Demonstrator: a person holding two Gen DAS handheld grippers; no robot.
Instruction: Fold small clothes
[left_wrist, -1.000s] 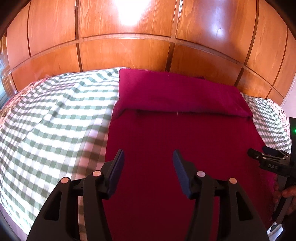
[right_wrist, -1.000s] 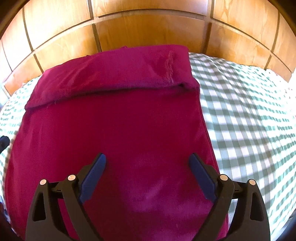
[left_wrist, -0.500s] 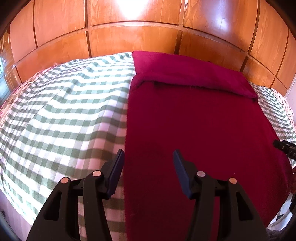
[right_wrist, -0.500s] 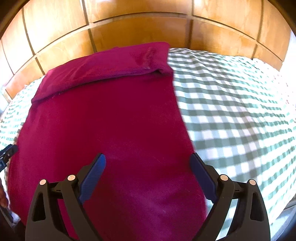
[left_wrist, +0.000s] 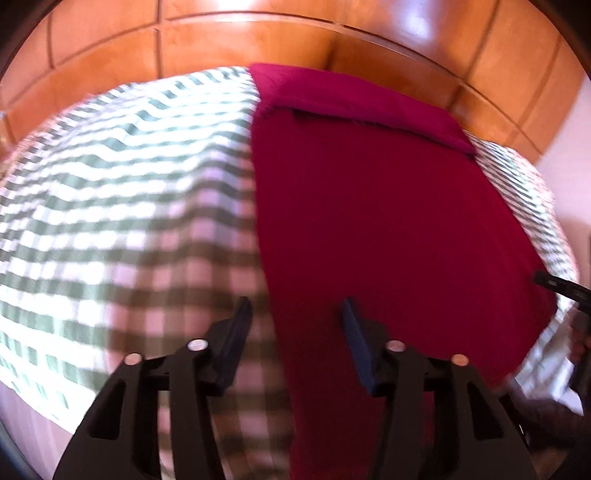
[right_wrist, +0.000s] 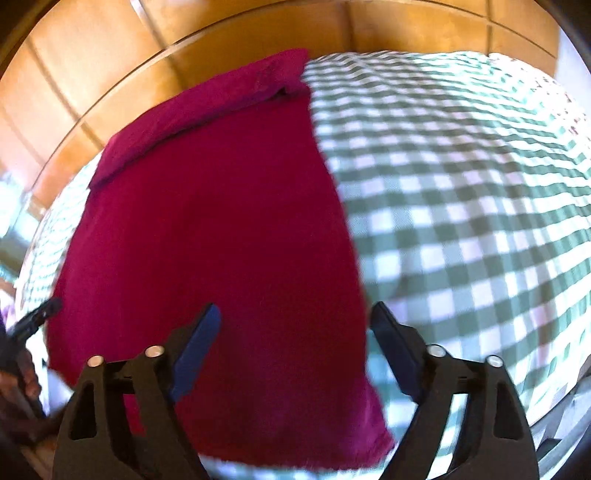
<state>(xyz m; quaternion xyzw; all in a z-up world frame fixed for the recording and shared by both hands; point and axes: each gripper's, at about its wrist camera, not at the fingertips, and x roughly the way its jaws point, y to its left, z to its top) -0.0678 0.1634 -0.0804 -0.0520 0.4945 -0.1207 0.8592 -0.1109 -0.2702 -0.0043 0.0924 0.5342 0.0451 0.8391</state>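
A dark red cloth lies flat on a green-and-white checked bedcover, its far end folded over into a band. My left gripper is open and empty above the cloth's near left edge. In the right wrist view the same cloth fills the left half. My right gripper is open and empty above the cloth's near right edge. The right gripper's tip shows at the far right of the left wrist view, and the left gripper's tip at the far left of the right wrist view.
A polished wooden headboard stands behind the bed, also in the right wrist view. The checked bedcover spreads wide on both sides of the cloth. The bed's near edge drops off at the bottom of both views.
Both grippers have pulled back toward the near edge of the bed and apart, each now over an outer side edge of the cloth. More of the bedcover shows. Both stay open.
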